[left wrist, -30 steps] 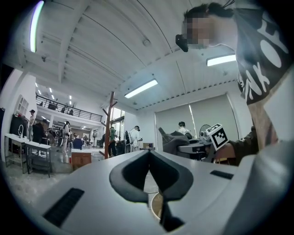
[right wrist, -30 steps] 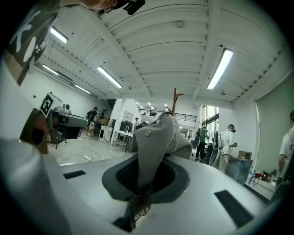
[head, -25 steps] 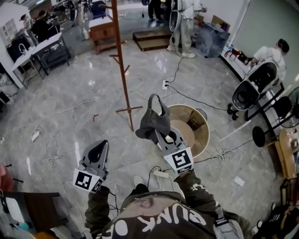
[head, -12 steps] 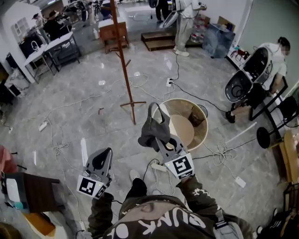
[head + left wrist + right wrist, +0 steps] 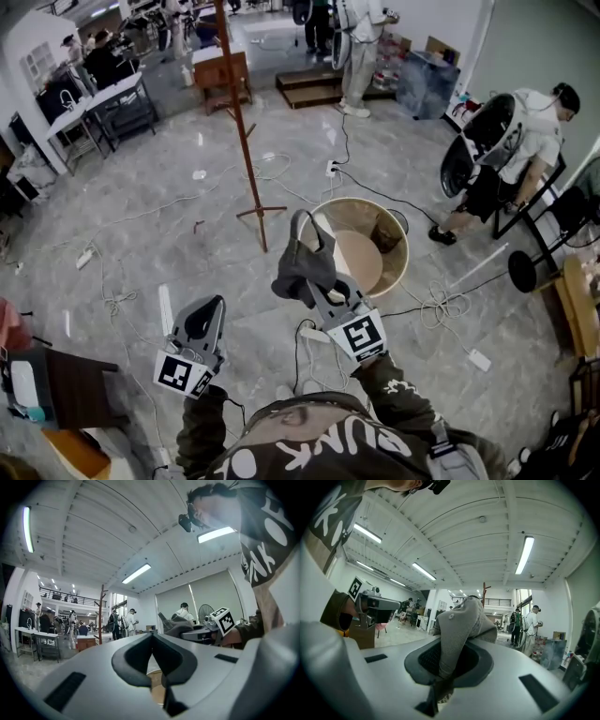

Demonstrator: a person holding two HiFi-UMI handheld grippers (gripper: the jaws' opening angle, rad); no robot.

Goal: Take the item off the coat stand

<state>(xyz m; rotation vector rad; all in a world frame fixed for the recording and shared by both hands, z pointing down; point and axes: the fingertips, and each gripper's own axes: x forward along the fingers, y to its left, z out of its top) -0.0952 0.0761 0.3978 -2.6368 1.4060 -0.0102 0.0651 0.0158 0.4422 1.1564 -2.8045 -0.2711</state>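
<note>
The brown wooden coat stand (image 5: 242,112) rises from the grey floor at centre left, with nothing on its pegs. The item, a grey fabric bag (image 5: 304,264) with a loop strap, hangs well clear of it, in front of me. My right gripper (image 5: 319,281) is shut on that bag; in the right gripper view the grey cloth (image 5: 459,630) fills the jaws of the right gripper (image 5: 443,670). My left gripper (image 5: 202,317) is lower left, shut and with nothing in it; the left gripper view shows the left gripper (image 5: 152,641) with its pads together.
A round beige basket (image 5: 395,265) stands just right of the bag. Cables (image 5: 141,217) and a power strip (image 5: 315,334) lie across the floor. Tables (image 5: 94,98) stand back left, a wooden cabinet (image 5: 223,75) stands behind the stand, and a person with a pram (image 5: 476,150) is at right.
The view has shifted, so stand and basket sit a little differently in frame. The right gripper still holds the bag, slightly lower left. The person at right has moved the pram.
</note>
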